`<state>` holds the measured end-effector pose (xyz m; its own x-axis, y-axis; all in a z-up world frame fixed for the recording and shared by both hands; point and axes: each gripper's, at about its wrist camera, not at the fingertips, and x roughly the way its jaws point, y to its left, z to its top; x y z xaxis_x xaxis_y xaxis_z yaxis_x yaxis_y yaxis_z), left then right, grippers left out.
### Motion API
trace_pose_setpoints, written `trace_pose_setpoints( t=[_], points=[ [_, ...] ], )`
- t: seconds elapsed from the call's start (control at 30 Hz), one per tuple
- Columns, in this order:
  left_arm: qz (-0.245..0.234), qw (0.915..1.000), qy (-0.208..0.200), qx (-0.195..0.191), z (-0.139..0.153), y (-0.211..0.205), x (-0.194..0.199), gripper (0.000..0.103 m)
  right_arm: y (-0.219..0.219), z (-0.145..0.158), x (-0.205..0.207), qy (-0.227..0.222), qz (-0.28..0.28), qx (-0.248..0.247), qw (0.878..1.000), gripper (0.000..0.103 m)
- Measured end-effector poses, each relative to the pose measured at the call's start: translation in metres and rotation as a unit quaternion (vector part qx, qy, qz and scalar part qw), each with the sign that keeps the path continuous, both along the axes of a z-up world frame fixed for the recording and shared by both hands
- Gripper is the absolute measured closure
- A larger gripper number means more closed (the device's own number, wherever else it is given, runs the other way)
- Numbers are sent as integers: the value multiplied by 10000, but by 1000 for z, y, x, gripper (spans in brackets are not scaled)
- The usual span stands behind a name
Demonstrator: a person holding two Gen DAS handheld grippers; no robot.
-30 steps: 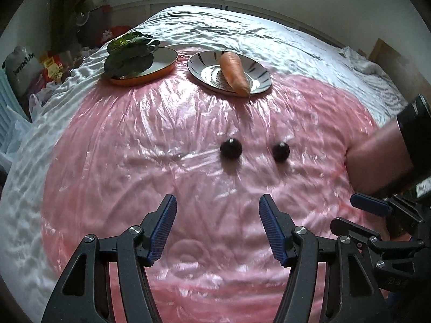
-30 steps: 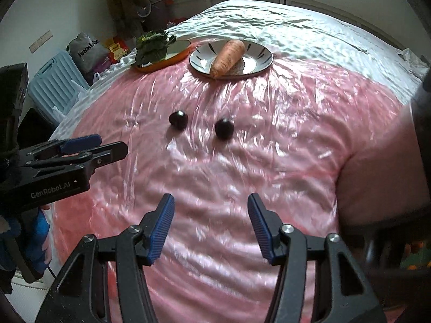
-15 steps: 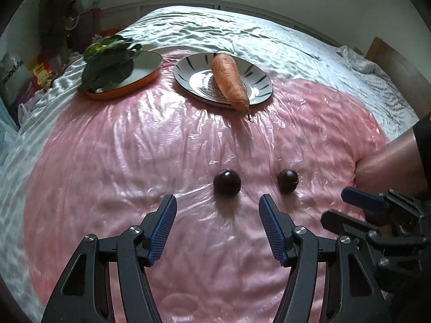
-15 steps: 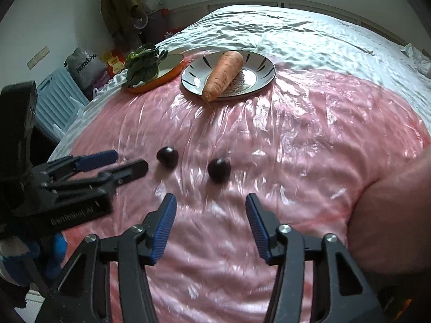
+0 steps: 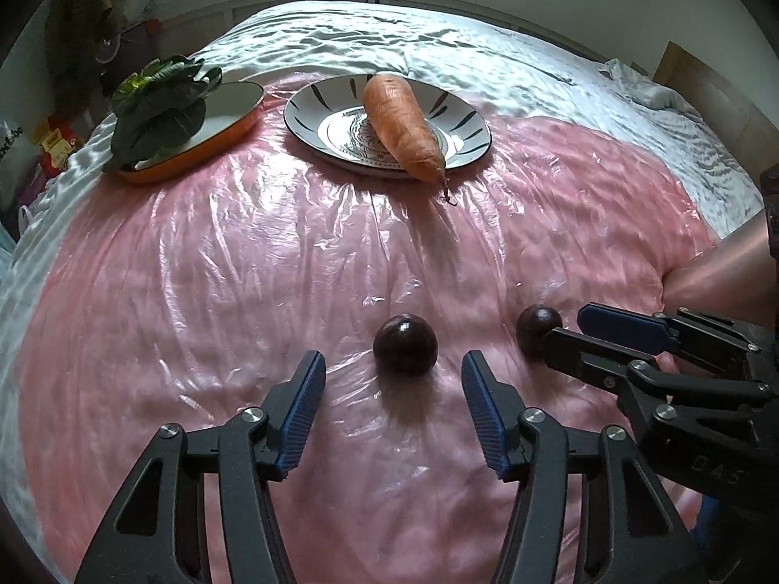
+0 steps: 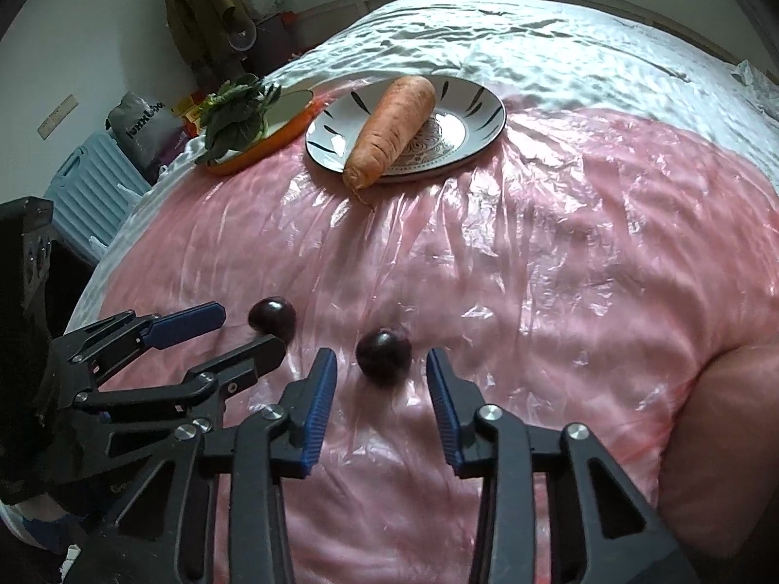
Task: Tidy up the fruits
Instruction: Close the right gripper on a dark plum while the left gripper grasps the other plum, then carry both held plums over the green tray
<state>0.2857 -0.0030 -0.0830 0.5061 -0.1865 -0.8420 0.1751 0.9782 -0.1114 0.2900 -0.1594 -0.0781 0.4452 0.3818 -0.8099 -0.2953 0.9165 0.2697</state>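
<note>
Two dark round fruits lie on the pink plastic sheet. The left fruit point(image 5: 405, 351) point(image 6: 272, 317) sits just ahead of my open left gripper point(image 5: 393, 379), level with its fingertips. The right fruit point(image 5: 538, 326) point(image 6: 383, 352) sits between the fingertips of my open right gripper point(image 6: 381, 370). The right gripper also shows in the left wrist view point(image 5: 574, 336), and the left gripper in the right wrist view point(image 6: 248, 328). Neither gripper holds anything.
A carrot point(image 5: 401, 126) point(image 6: 392, 129) lies on a striped white plate point(image 5: 311, 117) point(image 6: 479, 112) at the back. An orange-rimmed dish point(image 5: 233, 112) point(image 6: 287, 131) with leafy greens point(image 5: 158, 107) stands to its left. A forearm point(image 6: 730, 418) rests at the right. Blue crate point(image 6: 92, 194) beside the bed.
Both grippers have moved forward and down toward the two dark fruits. Each fruit now lies at its gripper's fingertips. Both grippers stay open.
</note>
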Motion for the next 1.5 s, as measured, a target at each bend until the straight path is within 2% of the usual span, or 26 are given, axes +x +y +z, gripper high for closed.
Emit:
trace_pose_setpoints(
  t=[0.2,0.43,0.57,0.67,1.0,1.5],
  points=[
    [-60,10000,42,60,-9,-3,6,57,3,-11,9,125,-37,-41,9999,35],
    [-118,9998,42,169,-13,-5,11,63,10,-18,16,261,20,-97,9996,50],
    [-136,9998,66,139,-14,-4,13,71,10,-21,18,317,24,-36,9995,57],
    [-130,9999,85,63,-15,1,14,78,5,-23,19,393,-51,134,9991,58],
    [38,9991,177,-378,-8,21,13,79,-4,-19,16,404,-180,437,9981,58],
    [194,9990,75,-386,9,39,-9,79,0,-6,-3,287,-88,297,9991,58]
  ],
)
